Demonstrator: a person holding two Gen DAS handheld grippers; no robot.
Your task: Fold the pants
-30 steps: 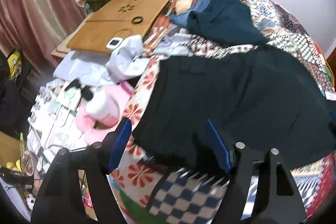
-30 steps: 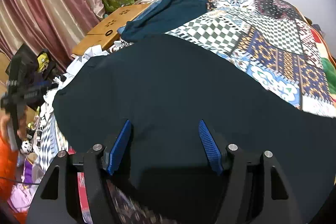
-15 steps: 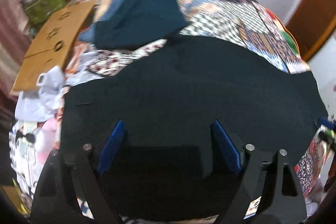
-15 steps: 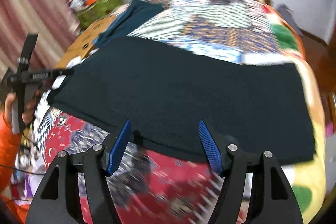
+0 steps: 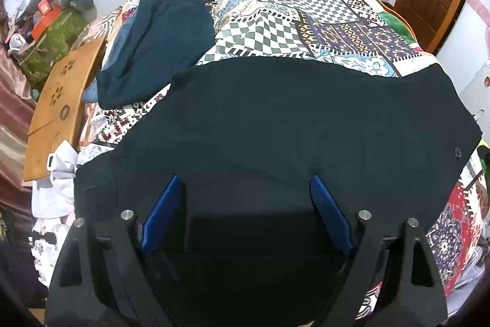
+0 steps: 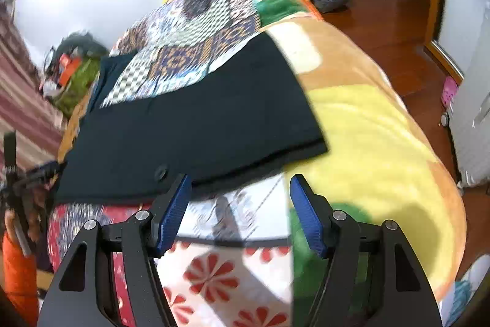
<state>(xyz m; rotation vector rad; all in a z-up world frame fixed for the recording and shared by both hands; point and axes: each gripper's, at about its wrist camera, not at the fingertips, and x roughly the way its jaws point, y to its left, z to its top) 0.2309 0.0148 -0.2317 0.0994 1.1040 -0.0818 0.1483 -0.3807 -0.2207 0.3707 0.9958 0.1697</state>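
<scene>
Dark navy pants (image 5: 275,118) lie spread flat across the patchwork bedspread (image 5: 291,20), with a button (image 5: 457,151) near their right end. My left gripper (image 5: 245,178) hovers over the near middle of the pants, jaws wide and open, nothing pinched between the blue pads. My right gripper (image 6: 239,177) is open over the bedspread just in front of the pants' (image 6: 199,118) near edge. The button (image 6: 160,172) sits just left of its left finger. No cloth is between the right fingers.
A folded teal garment (image 5: 159,45) lies at the bed's far left, beside a wooden lap desk (image 5: 61,103) and white cloth (image 5: 55,189). A yellow-orange blanket (image 6: 367,127) covers the bed's right end, with wooden floor (image 6: 382,20) beyond. An orange sleeve (image 6: 18,271) shows at left.
Both views have swung to the right along the pants. The left gripper went from their left edge to their middle, jaws a little wider. The right gripper came off the cloth near the button end.
</scene>
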